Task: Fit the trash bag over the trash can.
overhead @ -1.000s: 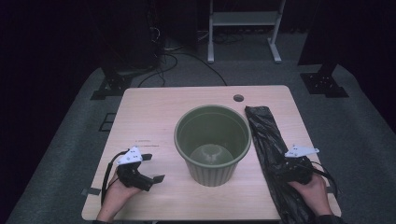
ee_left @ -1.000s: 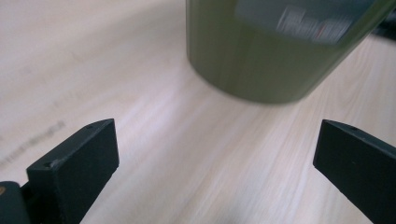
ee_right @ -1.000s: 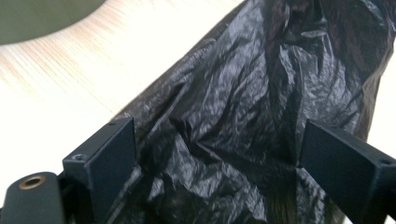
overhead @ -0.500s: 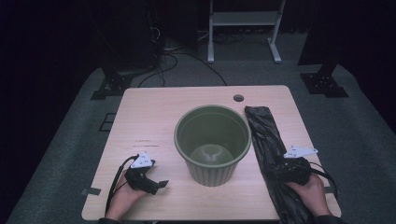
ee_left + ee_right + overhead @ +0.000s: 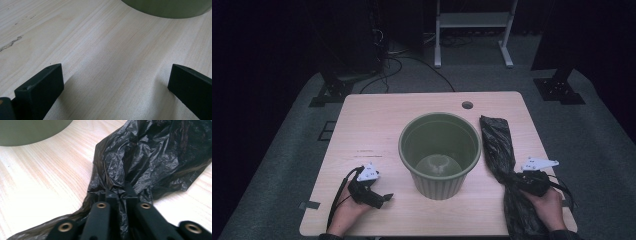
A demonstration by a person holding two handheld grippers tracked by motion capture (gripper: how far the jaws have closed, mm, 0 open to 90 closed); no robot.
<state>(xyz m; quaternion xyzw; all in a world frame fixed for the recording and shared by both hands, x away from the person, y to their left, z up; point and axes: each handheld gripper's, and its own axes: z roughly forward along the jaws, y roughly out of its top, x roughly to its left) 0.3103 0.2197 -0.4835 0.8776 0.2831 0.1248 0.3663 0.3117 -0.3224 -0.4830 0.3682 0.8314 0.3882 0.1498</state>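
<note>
A green ribbed bin point(image 5: 440, 152) stands empty and upright in the middle of the wooden table point(image 5: 377, 125). To its right lies a crumpled black plastic bag point(image 5: 498, 145), stretched along the table and hanging over the front edge. My right gripper point(image 5: 516, 178) has just been closing and is shut on the black bag point(image 5: 150, 157), its jaws pinching a bunched fold point(image 5: 121, 193). My left gripper point(image 5: 382, 199) rests low at the front left with its jaws wide open over bare wood point(image 5: 115, 72), the bin's base point(image 5: 170, 8) just ahead.
A small round hole point(image 5: 467, 105) sits near the table's far edge. Beyond the table are cables on the floor point(image 5: 402, 65), a white stand point(image 5: 472, 30) and dark equipment legs point(image 5: 559, 90). Bare wood spreads left of the bin.
The left hand has shifted slightly to the right toward the bin. The right hand has stayed over the bag.
</note>
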